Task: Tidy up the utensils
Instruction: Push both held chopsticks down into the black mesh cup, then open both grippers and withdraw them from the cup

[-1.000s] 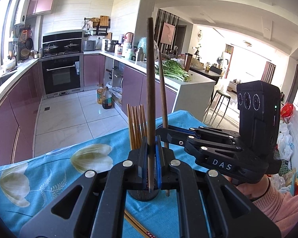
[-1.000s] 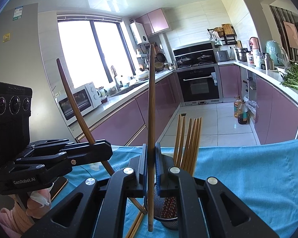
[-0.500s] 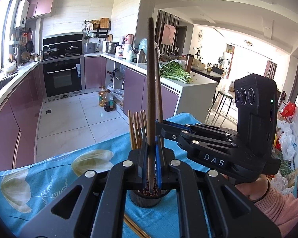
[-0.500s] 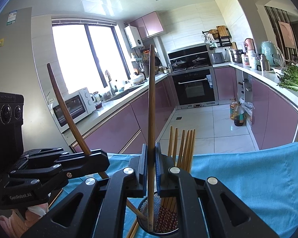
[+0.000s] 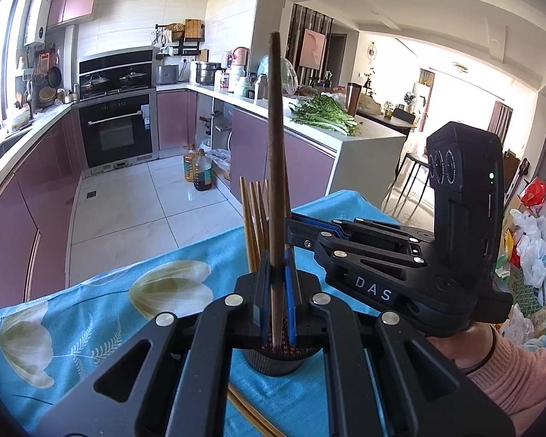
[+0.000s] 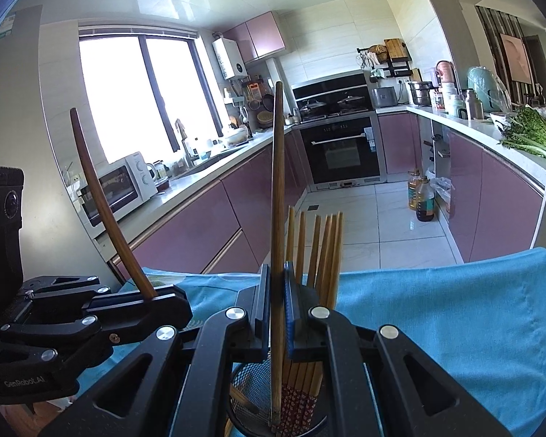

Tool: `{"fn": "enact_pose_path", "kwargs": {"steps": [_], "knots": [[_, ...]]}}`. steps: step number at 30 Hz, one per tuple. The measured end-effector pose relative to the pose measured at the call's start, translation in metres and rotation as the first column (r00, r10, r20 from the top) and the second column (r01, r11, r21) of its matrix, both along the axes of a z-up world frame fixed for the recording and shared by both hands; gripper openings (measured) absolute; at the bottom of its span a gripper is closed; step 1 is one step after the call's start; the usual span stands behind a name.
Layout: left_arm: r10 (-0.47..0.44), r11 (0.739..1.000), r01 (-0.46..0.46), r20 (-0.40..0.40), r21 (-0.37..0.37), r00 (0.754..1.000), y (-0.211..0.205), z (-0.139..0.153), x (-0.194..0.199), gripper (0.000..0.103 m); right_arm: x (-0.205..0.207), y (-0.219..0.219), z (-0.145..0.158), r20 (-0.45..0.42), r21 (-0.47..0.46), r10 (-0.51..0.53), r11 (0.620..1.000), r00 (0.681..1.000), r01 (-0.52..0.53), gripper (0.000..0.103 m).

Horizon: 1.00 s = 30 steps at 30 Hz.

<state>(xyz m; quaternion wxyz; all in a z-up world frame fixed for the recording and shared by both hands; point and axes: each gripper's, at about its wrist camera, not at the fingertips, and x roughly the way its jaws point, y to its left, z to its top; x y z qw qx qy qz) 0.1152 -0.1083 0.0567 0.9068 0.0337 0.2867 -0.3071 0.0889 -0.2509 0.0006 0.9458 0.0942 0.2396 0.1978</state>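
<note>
Several chopsticks [image 6: 320, 255] already stand in the mesh holder [image 6: 251, 400]; both the left gripper [image 5: 277, 298] and right gripper [image 6: 277, 313] clench dark chopsticks, tips inside the holder, release remaining

Two long dark-brown wooden chopsticks stand near-upright – one [image 5: 276, 189] clamped over a round black mesh utensil holder [image 6: 251, 415], the other [image 6: 277, 240] with its tip inside the holder. A bundle of lighter bamboo chopsticks with red patterned ends [image 6: 318, 255] stands in the holder, leaning slightly – the holder sits on a blue floral tablecloth [image 5: 171, 287].
</note>
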Motion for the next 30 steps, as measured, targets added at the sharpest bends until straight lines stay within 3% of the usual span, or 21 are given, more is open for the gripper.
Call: {"fn": "enact_pose_path", "kwargs": {"steps": [18,30], "knots": [[-0.016,0.997,0.025,-0.123,0.071,0.992,-0.017,-0.043,0.028,0.008,0.000,-0.007,-0.024,-0.103,-0.023,0.000,1.000,0.995,-0.003,0.006],[-0.004,0.998,0.014,-0.147,0.066,0.989,-0.017,-0.066,0.044,0.010,0.003,-0.013,-0.025,-0.119,-0.014,-0.010,1.000,0.993,0.008,0.008]]}}
